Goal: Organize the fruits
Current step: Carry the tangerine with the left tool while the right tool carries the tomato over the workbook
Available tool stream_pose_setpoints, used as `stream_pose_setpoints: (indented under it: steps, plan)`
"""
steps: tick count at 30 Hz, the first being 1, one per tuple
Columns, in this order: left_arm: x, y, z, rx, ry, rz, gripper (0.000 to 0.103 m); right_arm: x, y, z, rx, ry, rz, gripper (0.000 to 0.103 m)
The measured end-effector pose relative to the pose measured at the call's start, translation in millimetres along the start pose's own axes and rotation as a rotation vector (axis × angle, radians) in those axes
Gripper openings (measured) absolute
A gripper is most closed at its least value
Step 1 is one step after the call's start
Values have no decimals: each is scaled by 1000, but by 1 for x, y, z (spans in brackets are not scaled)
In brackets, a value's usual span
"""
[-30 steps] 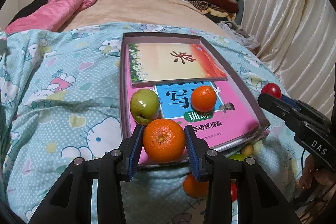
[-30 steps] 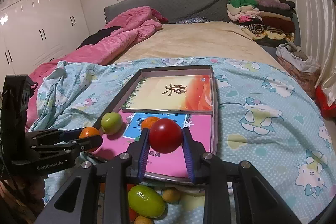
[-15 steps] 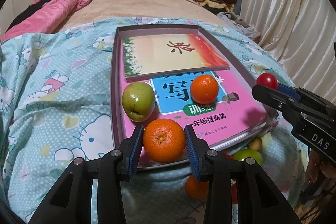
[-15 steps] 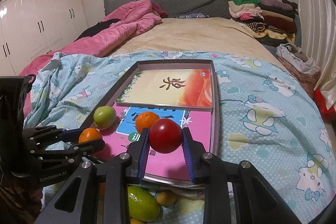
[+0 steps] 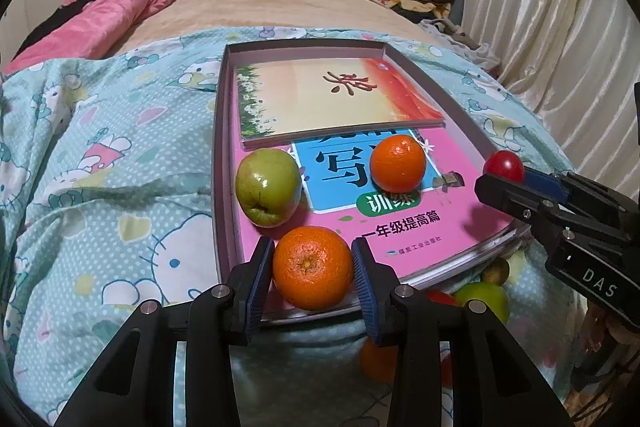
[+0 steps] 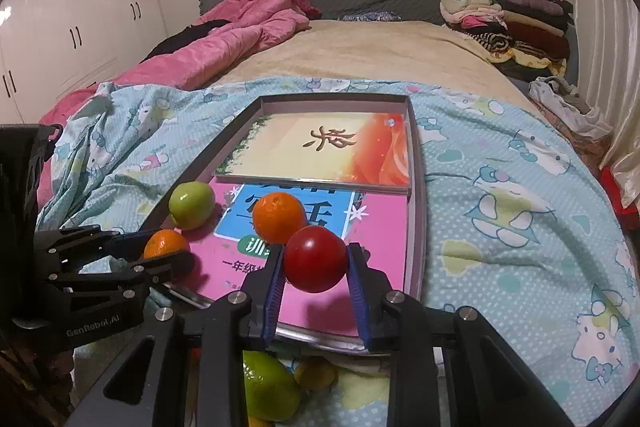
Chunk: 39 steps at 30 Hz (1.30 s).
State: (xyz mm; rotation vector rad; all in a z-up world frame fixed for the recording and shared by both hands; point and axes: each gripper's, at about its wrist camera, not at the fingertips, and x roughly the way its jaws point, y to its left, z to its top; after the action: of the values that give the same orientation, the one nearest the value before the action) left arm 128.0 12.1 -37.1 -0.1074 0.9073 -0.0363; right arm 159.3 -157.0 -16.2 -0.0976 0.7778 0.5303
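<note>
My left gripper (image 5: pixel 313 269) is shut on an orange (image 5: pixel 312 267) over the near left corner of a shallow grey box (image 5: pixel 219 155) lined with books. My right gripper (image 6: pixel 316 261) is shut on a red tomato (image 6: pixel 316 258) above the pink book (image 6: pixel 380 251) at the box's near edge. A green apple (image 5: pixel 268 193) and a second orange (image 5: pixel 398 163) lie on the pink book. The left gripper with its orange shows in the right wrist view (image 6: pixel 166 245). The right gripper with the tomato shows in the left wrist view (image 5: pixel 503 166).
More fruit lies below the box's near edge: a green one (image 6: pixel 268 387), a small yellow one (image 6: pixel 316 373) and an orange one (image 5: pixel 378 361). The box rests on a Hello Kitty quilt (image 5: pixel 100 187). A pink duvet (image 6: pixel 224 43) and a clothes pile (image 6: pixel 504 15) lie beyond.
Both grippers have moved forward over the box with their fruit still held. The left one now sits closer to the green apple; the tomato now hangs over the pink book.
</note>
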Motion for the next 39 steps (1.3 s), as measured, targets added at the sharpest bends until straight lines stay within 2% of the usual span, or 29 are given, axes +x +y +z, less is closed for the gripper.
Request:
stream_pose_setpoints:
  steps: [20,39]
  plan:
    - [1,0,-1,-3,3,1,41,18,5,-11,-30,67,-14,31]
    - [1,0,-1,-4,5,1,41,20,7,-13,-26,67,4,32]
